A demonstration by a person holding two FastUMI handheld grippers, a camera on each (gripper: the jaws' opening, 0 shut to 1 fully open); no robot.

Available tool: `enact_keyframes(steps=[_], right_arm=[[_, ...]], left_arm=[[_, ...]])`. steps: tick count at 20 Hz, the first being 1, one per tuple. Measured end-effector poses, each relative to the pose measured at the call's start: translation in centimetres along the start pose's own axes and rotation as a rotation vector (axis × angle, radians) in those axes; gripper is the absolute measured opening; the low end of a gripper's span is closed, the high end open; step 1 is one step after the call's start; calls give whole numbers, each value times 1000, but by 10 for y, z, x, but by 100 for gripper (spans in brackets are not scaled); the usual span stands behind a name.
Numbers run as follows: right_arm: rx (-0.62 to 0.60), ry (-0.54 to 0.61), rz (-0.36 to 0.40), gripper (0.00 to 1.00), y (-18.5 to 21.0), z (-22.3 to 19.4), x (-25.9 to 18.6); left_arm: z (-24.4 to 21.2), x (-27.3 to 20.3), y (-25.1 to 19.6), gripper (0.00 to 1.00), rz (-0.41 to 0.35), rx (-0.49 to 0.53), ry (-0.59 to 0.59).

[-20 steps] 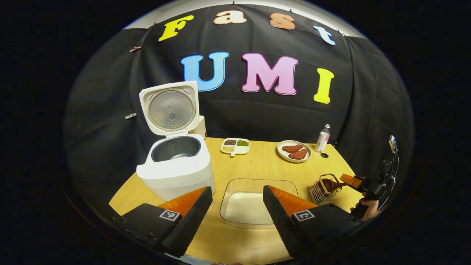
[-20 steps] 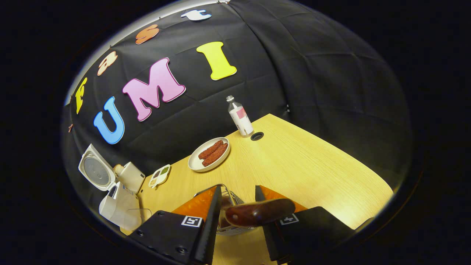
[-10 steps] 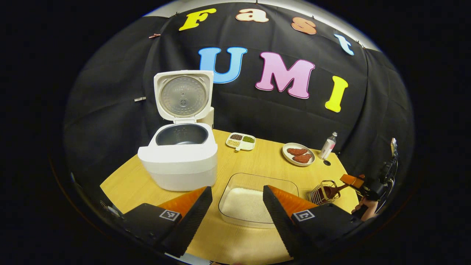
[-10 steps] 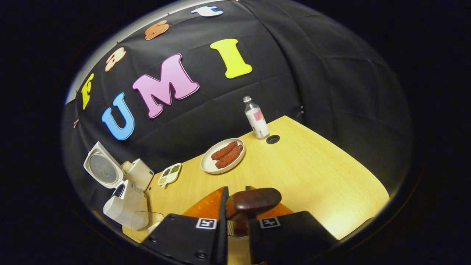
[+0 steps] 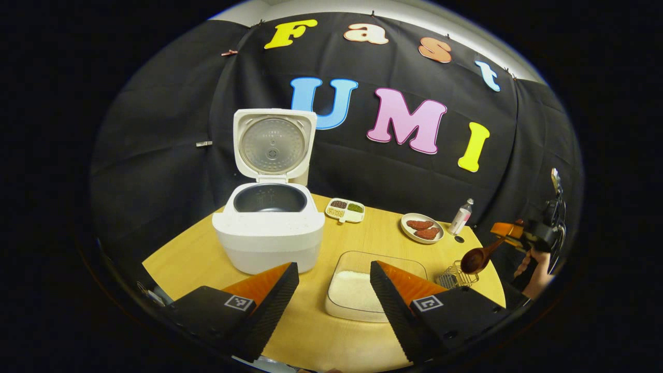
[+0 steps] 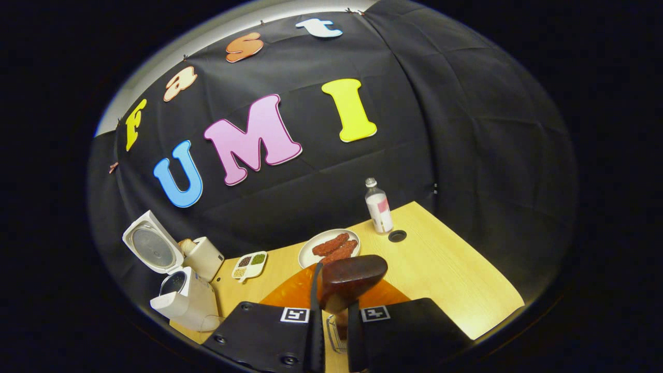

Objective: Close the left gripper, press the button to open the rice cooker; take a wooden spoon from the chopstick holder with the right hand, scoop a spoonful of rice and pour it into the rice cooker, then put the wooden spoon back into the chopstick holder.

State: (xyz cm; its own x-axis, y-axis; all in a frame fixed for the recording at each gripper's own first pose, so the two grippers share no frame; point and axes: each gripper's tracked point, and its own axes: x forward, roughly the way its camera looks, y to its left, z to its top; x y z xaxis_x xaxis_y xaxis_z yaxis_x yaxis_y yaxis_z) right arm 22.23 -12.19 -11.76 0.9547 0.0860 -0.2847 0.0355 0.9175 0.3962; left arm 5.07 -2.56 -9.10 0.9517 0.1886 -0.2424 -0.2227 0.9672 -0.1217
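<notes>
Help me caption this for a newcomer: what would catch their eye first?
The white rice cooker stands at the table's left with its lid up and its dark pot bare. At the right, the right gripper holds a wooden spoon by its handle, lifted above the wire chopstick holder. A clear tray of rice lies between the left gripper's open fingers.

We count one rice cooker [image 5: 269, 233] left of centre in the left gripper view, one clear tray of rice [image 5: 357, 290] at lower centre, and one wire chopstick holder [image 5: 455, 275] at lower right. We see one wooden spoon [image 5: 475, 259] just above that holder. Toward the back we count one divided dish [image 5: 345, 210] with four compartments of grains, one plate [image 5: 422, 228] bearing two reddish pieces, and one bottle [image 5: 461, 216]. We count two grippers: the left gripper [image 5: 334, 290] and the right gripper [image 6: 331, 331].
</notes>
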Motion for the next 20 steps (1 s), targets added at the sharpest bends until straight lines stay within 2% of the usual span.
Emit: enact_keyframes(steps=[3,6,7,8,13,20], right_arm=[[-11,-19,30,22,36,15,-23],[-17,-25,65,21,80,12,-43],[-14,-21,81,17,95,7,-49],[-11,-17,97,21,111,2,-55],[-53,5,144,21,164,-33,-69],[-88,52,133,21,193,-103,-51]], left_arm=[[8,-9,26,95,-5,9,-35],[8,-16,53,96,-23,-14,-45],[6,-17,62,96,-30,-27,-42],[5,-18,71,96,-34,-39,-37],[2,-24,117,95,-30,-70,-33],[-14,-22,161,96,-47,-91,22]])
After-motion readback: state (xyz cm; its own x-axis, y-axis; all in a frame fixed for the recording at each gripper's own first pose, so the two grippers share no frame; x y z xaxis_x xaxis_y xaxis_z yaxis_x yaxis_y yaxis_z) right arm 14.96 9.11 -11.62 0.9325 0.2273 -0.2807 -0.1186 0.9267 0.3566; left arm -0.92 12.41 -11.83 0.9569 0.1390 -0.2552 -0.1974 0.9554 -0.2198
